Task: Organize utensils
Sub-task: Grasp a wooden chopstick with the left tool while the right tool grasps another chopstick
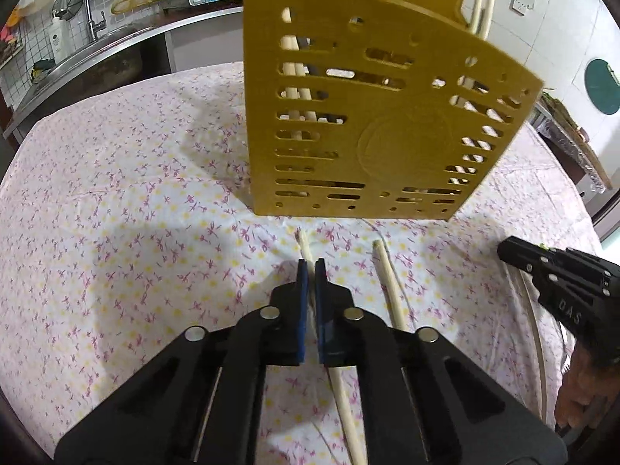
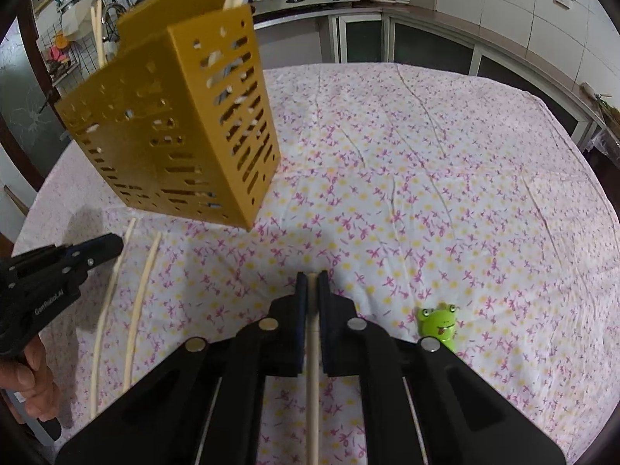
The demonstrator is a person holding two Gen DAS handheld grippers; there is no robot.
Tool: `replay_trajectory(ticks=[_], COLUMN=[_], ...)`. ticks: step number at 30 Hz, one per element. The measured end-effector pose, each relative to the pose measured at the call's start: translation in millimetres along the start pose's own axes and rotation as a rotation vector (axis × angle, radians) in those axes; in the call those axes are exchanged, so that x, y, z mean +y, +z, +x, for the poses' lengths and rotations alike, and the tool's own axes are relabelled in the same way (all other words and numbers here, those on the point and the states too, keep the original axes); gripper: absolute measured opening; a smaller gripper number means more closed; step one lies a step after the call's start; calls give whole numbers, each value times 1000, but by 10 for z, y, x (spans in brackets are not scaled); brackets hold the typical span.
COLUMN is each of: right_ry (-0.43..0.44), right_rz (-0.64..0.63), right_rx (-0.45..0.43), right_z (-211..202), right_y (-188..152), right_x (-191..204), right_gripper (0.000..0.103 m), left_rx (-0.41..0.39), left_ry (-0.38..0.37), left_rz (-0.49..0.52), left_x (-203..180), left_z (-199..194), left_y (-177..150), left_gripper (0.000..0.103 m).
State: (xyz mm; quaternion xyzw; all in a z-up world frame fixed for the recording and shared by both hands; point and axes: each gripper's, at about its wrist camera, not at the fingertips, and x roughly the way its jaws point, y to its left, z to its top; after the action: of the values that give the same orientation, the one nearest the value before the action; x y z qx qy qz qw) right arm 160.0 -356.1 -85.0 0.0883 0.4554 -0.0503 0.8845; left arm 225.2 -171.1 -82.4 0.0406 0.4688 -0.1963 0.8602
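Left wrist view: left gripper [image 1: 311,267] clamped on chopstick [image 1: 306,247], right gripper [image 2: 312,281] likewise; thin sticks could slip before reaching holder [image 1: 368,116].

Chopsticks [image 1: 294,89] inside gold holder [image 1: 372,124] glimpsed only through slots, tops cut off by upper edge. Clamped chopstick [image 2: 313,368] running out of bottom edge. Counter clutter [image 1: 77,19] too small to identify.

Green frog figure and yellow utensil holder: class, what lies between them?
In the right wrist view, only bare floral tablecloth separates the frog from the holder.
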Motion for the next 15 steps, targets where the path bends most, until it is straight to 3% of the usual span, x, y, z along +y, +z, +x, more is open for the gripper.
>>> replay_trajectory(ticks=[8, 13, 15], right_ry=[-5, -3, -3], right_rz=[-5, -2, 0], right_rx=[20, 23, 23], right_z=[48, 76, 81], right_y=[-17, -42, -40], right_x=[-31, -61, -71], right_gripper=[6, 6, 6], left_rx=[39, -8, -23], left_ry=[-17, -30, -29], left_rz=[-24, -29, -24], left_x=[26, -1, -42], left_z=[-22, -135, -156], left_y=[-197, -72, -13], left_gripper=[2, 2, 6])
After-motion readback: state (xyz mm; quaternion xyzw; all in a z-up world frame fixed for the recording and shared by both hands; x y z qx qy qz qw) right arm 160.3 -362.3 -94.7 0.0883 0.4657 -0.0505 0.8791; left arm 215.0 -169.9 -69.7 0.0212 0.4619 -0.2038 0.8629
